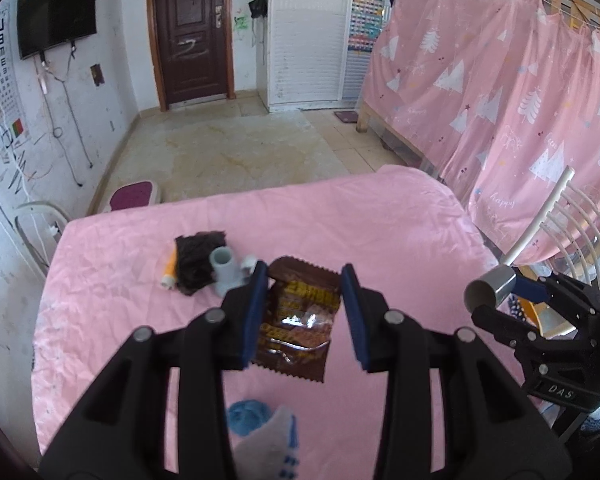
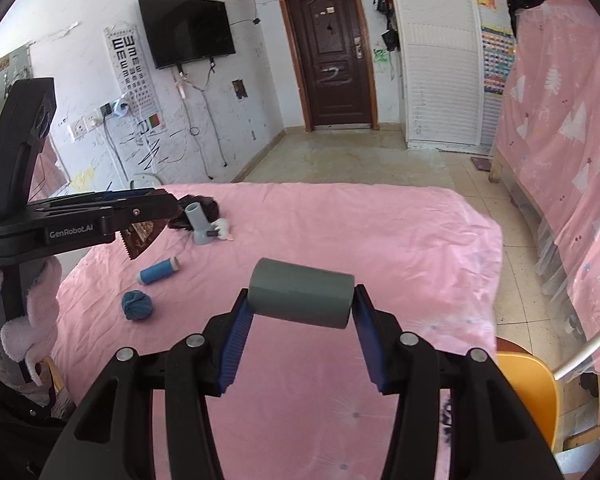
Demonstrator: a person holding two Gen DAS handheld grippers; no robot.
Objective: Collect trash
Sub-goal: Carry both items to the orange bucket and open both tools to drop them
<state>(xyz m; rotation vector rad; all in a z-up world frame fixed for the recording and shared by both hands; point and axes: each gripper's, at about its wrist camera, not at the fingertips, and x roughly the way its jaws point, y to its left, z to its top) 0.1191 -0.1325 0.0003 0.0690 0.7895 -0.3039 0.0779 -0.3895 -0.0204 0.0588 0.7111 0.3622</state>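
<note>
Pink bedspread (image 1: 380,216), crinkled brown snack wrapper (image 1: 296,320)

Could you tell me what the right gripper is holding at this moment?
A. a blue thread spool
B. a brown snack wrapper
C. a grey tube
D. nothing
C: the right gripper has its blue pads clamped on the ends of the grey tube, lifted above the pink cloth.

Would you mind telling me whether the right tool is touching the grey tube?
Touching. The right wrist view shows the right tool with both blue pads pressed against the ends of the grey tube, lifted off the pink cloth.
</note>
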